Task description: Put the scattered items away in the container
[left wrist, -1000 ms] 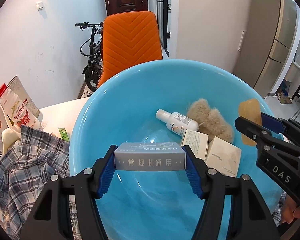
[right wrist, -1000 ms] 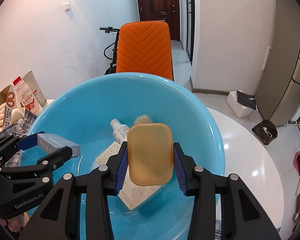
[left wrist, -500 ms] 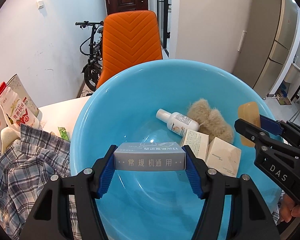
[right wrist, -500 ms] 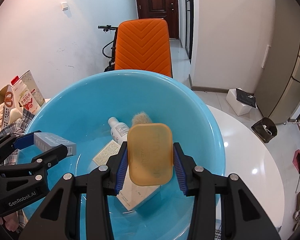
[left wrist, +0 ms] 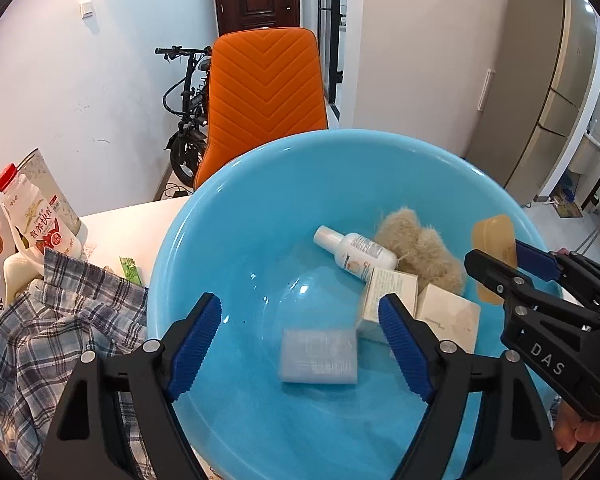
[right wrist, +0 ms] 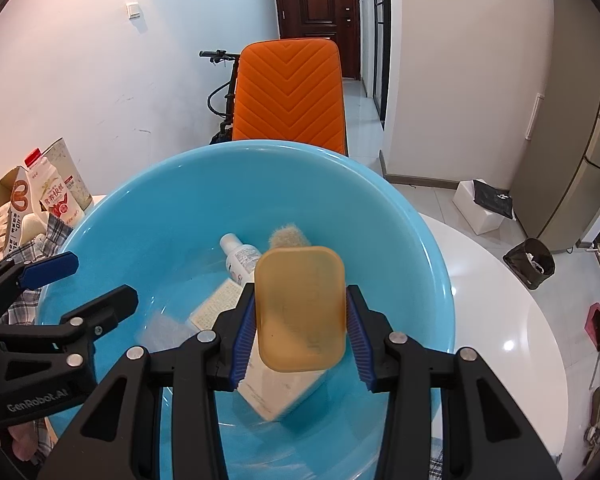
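Clutter is sitting at the far left: a plaid shirt [left wrist: 60, 320] and a milk bottle [left wrist: 32, 220] are waiting on the white surface [left wrist: 140, 220]. Beside them, the left gripper [left wrist: 300, 340] is opening, and the grey box [left wrist: 319, 355] it clamped a second ago is lying blurred in the blue basin [left wrist: 228, 208], so that item is delivered. Further right, the right gripper [right wrist: 300, 330] is clamping the amber soap [right wrist: 300, 308] over the basin, probably next to drop.
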A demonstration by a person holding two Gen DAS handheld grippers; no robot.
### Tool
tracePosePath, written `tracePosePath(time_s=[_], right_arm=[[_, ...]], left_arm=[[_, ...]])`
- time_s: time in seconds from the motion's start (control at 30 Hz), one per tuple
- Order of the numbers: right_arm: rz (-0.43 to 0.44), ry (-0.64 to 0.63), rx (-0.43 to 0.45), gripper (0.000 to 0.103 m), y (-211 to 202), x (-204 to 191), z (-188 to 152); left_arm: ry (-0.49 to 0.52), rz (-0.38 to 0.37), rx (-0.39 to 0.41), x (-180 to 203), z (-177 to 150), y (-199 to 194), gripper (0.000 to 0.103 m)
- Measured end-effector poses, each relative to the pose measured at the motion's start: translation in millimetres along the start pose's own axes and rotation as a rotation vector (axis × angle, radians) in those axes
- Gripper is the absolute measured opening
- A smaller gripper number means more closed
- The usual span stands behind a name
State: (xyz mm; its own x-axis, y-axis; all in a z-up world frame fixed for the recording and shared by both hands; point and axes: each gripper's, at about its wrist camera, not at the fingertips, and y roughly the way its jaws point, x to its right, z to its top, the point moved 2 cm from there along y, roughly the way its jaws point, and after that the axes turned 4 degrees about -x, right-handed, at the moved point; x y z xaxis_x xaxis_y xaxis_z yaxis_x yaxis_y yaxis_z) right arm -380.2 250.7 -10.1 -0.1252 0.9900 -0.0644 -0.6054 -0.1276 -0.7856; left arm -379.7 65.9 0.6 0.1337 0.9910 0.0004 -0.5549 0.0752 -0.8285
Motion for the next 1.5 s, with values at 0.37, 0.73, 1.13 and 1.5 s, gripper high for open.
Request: tracePosePath(time_s=[0.37,0.73,1.13,1.5], right_arm=[[-0.003,-0.001,-0.001,0.041,0.4,-1.0,-0.2],[-0.034,0.032,0.019,0.057,-5.1,7.7,0.4],[-0.042,0.027,0.031,0.062,-7.8,8.2,3.1],[-0.042,0.023,0.029,0.062,-6.9,7.7,3.3]], left_arm=[[0.002,-0.002,0.004,-1.5,0.3,-4.5,0.083],[0.013,0.003,0.001,2.1,0.0,-4.7,0.083],[0.012,0.005,0.007,-0.7,-0.8,-6.6,0.083],[0.013,0.008,0.005,-0.6,-0.4,-7.0,0.083]])
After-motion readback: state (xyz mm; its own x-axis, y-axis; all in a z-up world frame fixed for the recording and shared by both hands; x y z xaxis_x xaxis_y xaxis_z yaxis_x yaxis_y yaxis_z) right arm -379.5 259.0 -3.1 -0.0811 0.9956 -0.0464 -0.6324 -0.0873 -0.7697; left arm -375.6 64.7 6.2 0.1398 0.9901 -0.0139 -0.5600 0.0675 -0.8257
